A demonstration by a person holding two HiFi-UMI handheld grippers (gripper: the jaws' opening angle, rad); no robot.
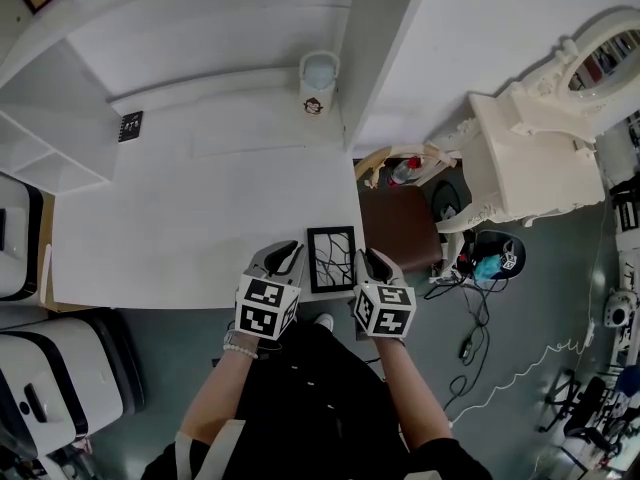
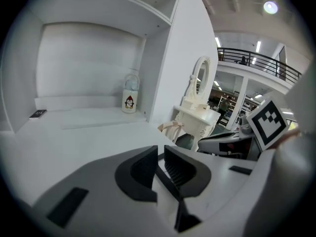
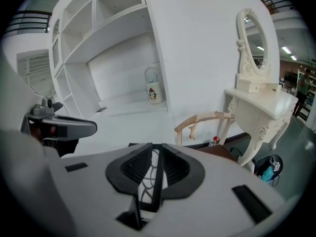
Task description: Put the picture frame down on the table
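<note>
Picture frame (image 1: 331,259) sits at lower centre of the head view, over the near edge of the white table (image 1: 200,218). Left gripper (image 1: 285,260) is clamped on its left edge and right gripper (image 1: 374,265) grasps its right edge.

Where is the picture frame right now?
In the head view, the picture frame is at the table's near right corner, gripped by the left gripper on one side and the right gripper on the other.
</note>
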